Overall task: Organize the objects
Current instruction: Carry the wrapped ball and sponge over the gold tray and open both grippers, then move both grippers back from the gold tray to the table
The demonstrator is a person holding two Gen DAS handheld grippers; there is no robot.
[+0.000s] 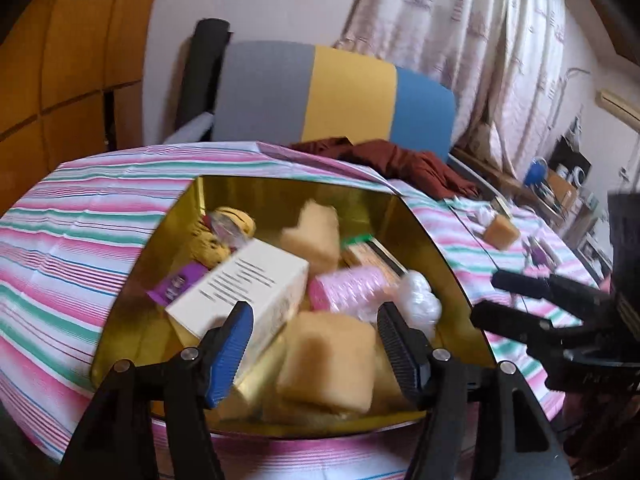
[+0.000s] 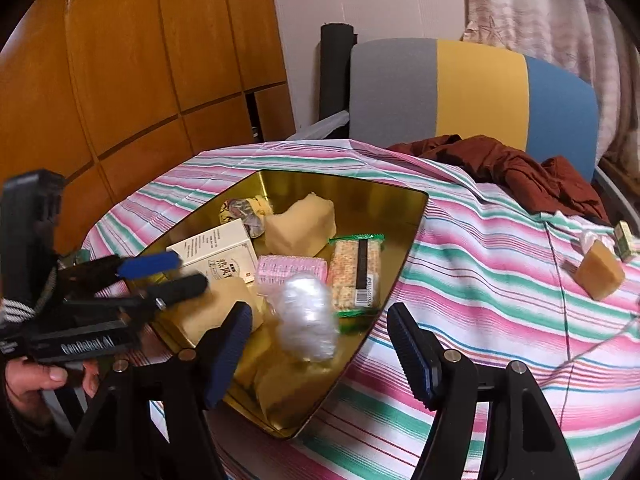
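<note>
I have both hand-held grippers over the gold tray [image 1: 280,196], which sits on the striped cloth [image 1: 80,240] covering the worktop. My left hand-held gripper [image 1: 314,344] stands spread, nothing pinched; a tan sponge block [image 1: 332,368] lies in the tray below the gap between its fingers. My right hand-held gripper [image 2: 320,344] is spread too, and a crumpled clear plastic wad [image 2: 306,316], blurred, shows in the gap without either pad pressing on it.

In the right wrist view the tray holds a white printed box [image 2: 216,252] at 10 o'clock from the wad, a pink packet [image 2: 290,270] at 12, a green-edged cracker packet [image 2: 356,272] at 2 and another tan block [image 2: 300,224] further back. A yellow patterned bundle [image 2: 244,210] lies in the far corner. A purple wrapper [image 1: 178,282] shows beside the box in the left wrist view.

Well apart from the tray, at 3 o'clock on the cloth, one more tan block [image 2: 600,274] stands beside a small green-and-white carton [image 2: 624,240]. A dark red garment [image 2: 520,168] lies at the far edge, before a grey, yellow and blue chair back [image 2: 472,88].
</note>
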